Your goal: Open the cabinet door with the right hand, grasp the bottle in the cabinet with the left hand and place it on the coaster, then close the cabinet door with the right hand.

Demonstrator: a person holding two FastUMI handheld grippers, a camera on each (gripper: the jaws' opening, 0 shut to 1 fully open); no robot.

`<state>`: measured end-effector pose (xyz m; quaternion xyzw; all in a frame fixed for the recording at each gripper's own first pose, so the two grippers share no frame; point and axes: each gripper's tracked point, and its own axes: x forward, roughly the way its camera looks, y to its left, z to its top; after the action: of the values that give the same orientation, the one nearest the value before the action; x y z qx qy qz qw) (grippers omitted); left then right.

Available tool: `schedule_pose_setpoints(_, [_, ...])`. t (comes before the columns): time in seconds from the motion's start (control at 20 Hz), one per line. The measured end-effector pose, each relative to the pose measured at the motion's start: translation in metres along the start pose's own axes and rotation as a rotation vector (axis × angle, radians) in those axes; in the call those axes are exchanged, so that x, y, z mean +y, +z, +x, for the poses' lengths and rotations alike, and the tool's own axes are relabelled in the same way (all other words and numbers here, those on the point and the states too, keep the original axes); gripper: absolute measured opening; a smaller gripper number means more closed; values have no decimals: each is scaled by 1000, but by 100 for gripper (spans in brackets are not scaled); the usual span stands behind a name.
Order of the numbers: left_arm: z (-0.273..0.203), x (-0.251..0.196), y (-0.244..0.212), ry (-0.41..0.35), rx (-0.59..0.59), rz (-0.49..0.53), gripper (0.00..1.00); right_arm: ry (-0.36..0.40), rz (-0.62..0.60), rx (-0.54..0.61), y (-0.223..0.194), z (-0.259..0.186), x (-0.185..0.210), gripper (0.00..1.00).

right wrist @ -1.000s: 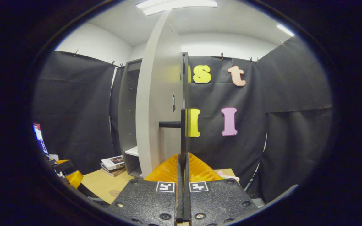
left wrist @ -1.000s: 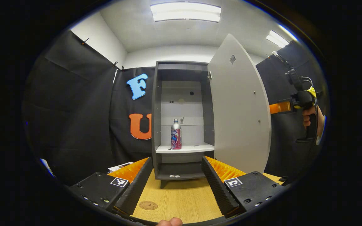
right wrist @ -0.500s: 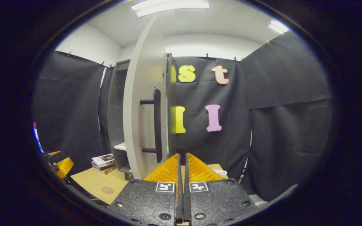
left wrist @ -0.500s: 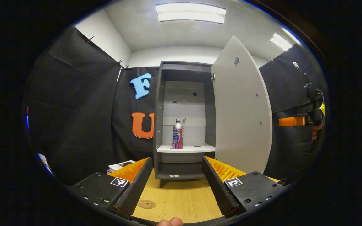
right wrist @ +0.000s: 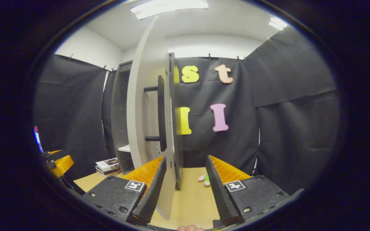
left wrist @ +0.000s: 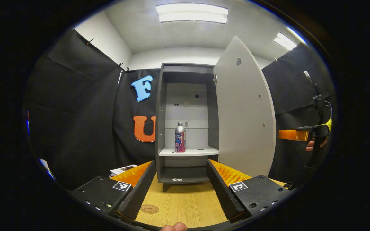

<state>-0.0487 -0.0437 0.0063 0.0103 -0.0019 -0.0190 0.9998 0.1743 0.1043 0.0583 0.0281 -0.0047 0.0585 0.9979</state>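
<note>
The cabinet (left wrist: 188,125) stands at the back of the wooden table (left wrist: 185,205) w/ its door (left wrist: 244,109) swung wide, so the shelf is reachable from the front. The door is a stiff flat panel, probably light on its hinges; its dark bar handle (right wrist: 161,114) on the outer face is the obvious place to take it for closing later. The right gripper (right wrist: 185,179) sits wide open w/ the door's edge between its fingers, gripping nothing. The left gripper (left wrist: 180,183) is also fully open and empty, aimed straight at the cabinet, well short of it. The bottle (left wrist: 180,137) stands upright on the middle shelf, left of centre, clear space both sides. It looks like smooth metal w/ a glossy label (likely slippery, rigid, modest weight, tall so tippy), so best taken around the mid-body, below the narrowing neck. The coaster (left wrist: 149,209) lies on the table near the left gripper.
</note>
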Motion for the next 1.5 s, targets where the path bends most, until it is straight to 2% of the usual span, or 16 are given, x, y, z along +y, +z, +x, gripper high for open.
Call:
schedule_pose_setpoints(0.1, [5, -3, -4, -16, 18, -5, 95, -2, -5, 2, -5, -1, -3, 79])
schedule_pose_setpoints(0.2, [17, -9, -5, -53, 35, -24, 95, -3, -2, -4, -7, -1, -4, 93])
schedule_pose_setpoints(0.7, [136, 2, 17, -104, 37, -47, 95, 25, 14, -15, -5, -11, -8, 93])
schedule_pose_setpoints(0.95, [221, 10, 16, -66, 5, 6, 95, 30, 4, 13, -12, -10, -3, 93])
schedule_pose_setpoints(1.1, [268, 7, -1, -74, 39, -38, 95, 16, 5, 39, -16, -7, -3, 93])
schedule_pose_setpoints(1.35, [338, 26, -28, -7, 87, -25, 95, -17, 28, 42, -12, -8, -8, 93])
schedule_pose_setpoints(1.5, [368, 32, -43, 5, 97, -43, 95, -42, 29, 49, -12, -11, -15, 93])
